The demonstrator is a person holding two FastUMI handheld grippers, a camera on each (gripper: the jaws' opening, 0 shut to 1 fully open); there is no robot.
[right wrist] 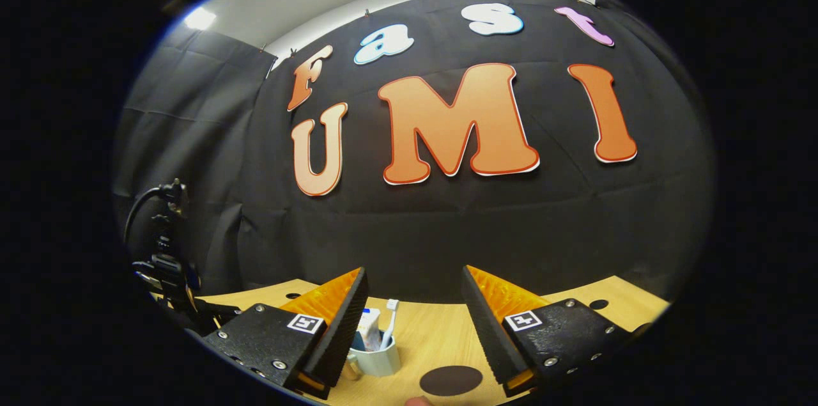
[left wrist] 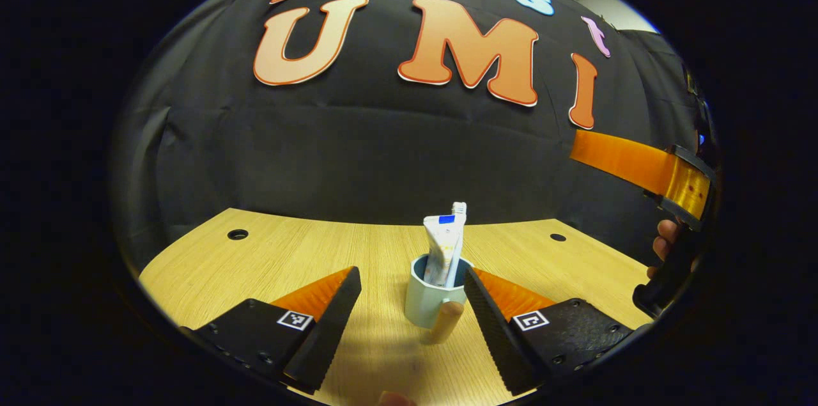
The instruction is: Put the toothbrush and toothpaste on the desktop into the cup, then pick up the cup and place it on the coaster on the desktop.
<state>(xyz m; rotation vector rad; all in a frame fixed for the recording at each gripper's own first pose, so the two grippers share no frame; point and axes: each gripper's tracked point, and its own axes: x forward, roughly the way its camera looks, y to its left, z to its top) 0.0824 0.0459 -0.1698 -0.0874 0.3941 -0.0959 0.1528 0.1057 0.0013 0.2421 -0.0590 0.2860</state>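
Left hand-held gripper [left wrist: 412,304]: open wide, its two black fingers standing either side of the cup, neither touching it, as far as the left gripper view shows
Right hand-held gripper [right wrist: 414,323]: also open and holding nothing, raised above the desk; in the left gripper view its orange body sits at the far right with a hand [left wrist: 664,246] on its grip
Cup [left wrist: 431,297]: pale blue-grey mug, upright on the wooden desk [left wrist: 255,265], its light wooden handle [left wrist: 445,321] pointing toward the left hand-held gripper
Toothpaste [left wrist: 442,246]: white tube with a blue patch, standing in the cup and leaning a little
Toothbrush [left wrist: 457,233]: white, also in the cup, head up, just beside the tube
Coaster [right wrist: 450,380]: dark round disc lying flat on the desk, near the cup and apart from it, seen low in the right gripper view
Stage, as I judge it: both items are in, so the cup lift is next
Risk, handle: it lies in the closing path, so a finger could catch it and spin or shove the cup
Risk, tipping: tall contents make the cup top-heavy, so a tilted or jerky lift may topple it or throw them out
Risk, grip: smooth rounded wall could slip between the pads if pinched off-centre
Risk, placement: setting down half on the coaster would leave the cup rocking
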